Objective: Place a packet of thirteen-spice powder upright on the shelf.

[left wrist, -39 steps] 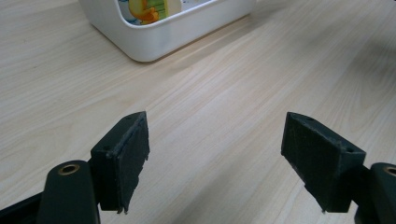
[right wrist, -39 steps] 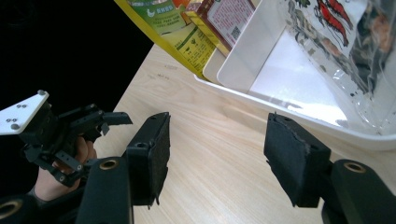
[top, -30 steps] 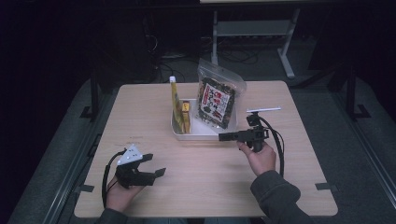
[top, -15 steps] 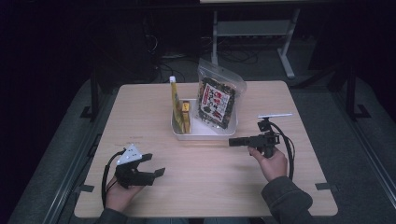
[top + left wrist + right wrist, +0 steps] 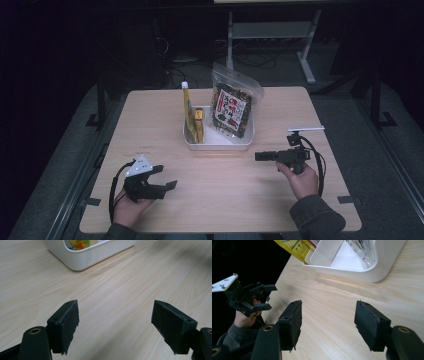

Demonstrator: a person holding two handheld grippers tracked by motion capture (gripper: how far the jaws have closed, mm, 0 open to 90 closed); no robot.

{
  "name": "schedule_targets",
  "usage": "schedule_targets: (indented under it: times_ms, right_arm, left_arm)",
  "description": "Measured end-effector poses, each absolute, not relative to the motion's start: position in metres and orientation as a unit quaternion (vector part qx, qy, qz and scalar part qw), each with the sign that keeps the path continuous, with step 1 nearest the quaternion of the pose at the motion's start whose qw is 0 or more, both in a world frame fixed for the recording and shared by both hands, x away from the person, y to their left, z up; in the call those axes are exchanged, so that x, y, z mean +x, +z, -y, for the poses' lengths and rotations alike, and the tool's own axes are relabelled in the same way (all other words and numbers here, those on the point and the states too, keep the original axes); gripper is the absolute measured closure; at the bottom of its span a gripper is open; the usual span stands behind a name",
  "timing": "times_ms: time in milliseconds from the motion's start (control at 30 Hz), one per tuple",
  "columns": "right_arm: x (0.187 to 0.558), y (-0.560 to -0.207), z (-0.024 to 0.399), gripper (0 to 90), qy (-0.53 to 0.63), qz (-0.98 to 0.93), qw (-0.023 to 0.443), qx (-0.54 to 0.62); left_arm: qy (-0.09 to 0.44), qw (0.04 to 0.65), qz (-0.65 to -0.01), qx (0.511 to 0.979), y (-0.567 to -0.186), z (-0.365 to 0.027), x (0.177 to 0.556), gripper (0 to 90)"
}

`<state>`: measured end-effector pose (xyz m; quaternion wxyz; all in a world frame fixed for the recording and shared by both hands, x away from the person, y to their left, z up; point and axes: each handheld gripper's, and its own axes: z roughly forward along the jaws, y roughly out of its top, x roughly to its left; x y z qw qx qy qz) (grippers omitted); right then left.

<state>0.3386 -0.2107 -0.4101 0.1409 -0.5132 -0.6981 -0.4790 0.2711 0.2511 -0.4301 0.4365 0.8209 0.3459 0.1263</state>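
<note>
A white bin (image 5: pixel 218 142) stands at mid-table, holding a tall yellow packet (image 5: pixel 187 107), a shorter yellow packet (image 5: pixel 199 122) and a clear snack bag (image 5: pixel 232 107) with a dark printed label. My left gripper (image 5: pixel 167 178) rests low at the front left, jaws open and aimed right; in the left gripper view its open jaws (image 5: pixel 116 307) frame bare wood, with the bin (image 5: pixel 82 260) ahead. My right gripper (image 5: pixel 259 156) hovers to the front right of the bin and points left. Its pads (image 5: pixel 329 306) stand apart over bare wood, with the bin's corner (image 5: pixel 372 275) beyond them.
The wooden table (image 5: pixel 220 200) has free room across its front half and along both sides of the bin. Dark floor, cables and a metal stand lie beyond the far edge. In the right gripper view, the left hand and its gripper (image 5: pixel 271 297) show by the table's edge.
My right gripper has drawn back from the bin, moving right and toward the table's front edge, and a little lower. The left gripper has stayed put.
</note>
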Motion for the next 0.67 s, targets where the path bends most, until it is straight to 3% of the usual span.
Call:
schedule_targets:
  times_ms: [667]
  right_arm:
    - [0.303, -0.429, 0.231, 35.0, -0.474, 0.709, 0.134, -0.504]
  left_arm:
    - [0.092, 0.446, -0.343, 0.821, -0.432, -0.251, 0.275, 20.6]
